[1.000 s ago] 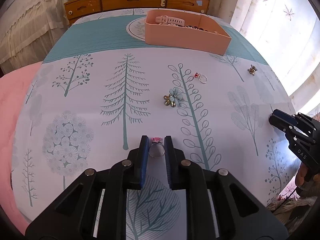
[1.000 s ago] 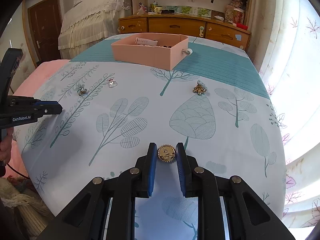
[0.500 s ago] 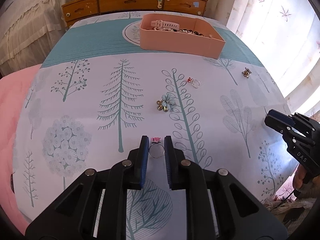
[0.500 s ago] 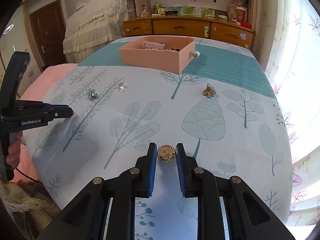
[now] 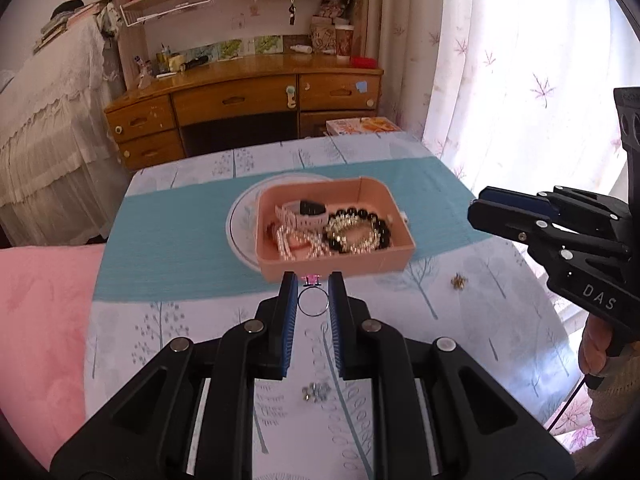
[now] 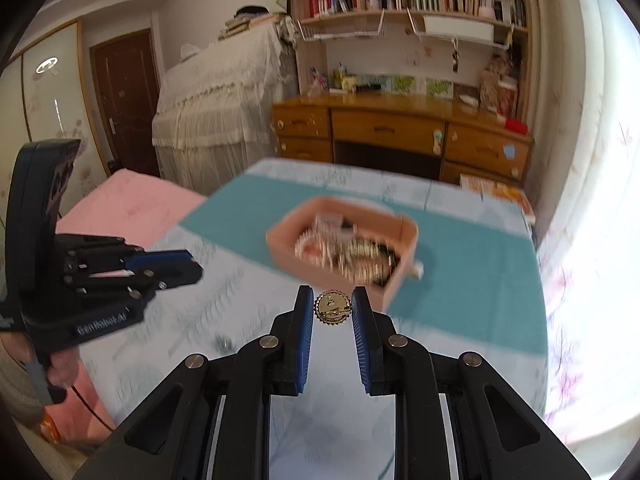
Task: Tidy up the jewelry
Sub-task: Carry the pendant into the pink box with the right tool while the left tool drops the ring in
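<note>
We view the bed, covered by a tree-print sheet (image 5: 168, 344) with a teal band, from two wrist cameras; beyond it at 12 o'clock stands a wooden desk (image 5: 244, 100). On the teal band, at 12 o'clock from both grippers, sits the pink tray (image 5: 336, 268), already holding a white watch (image 5: 300, 216), a dark bead bracelet (image 5: 360, 232) and pale chains. The left gripper (image 5: 313, 300) is clamped on a thin silver ring (image 5: 313, 305) with a small pink stone, carried just short of the tray's near wall; the right gripper (image 6: 333, 308) pinches a round gold brooch (image 6: 333, 307) edge-on between its blue pads, likewise near the tray, which is blurred in that view. Two pieces lie loose on the sheet: a gold charm (image 5: 459, 281) at 3 o'clock of the tray and a pale flower clip (image 5: 316, 391) at 6 o'clock, beneath the left jaws. We judge the step in hand to be the delivery of both held pieces. To do it well, we would carry each gripper fully over the near rim before releasing, lower it close to the contents so the ring cannot bounce out, and bring the grippers in one after the other, since the tray leaves little room for two.
</note>
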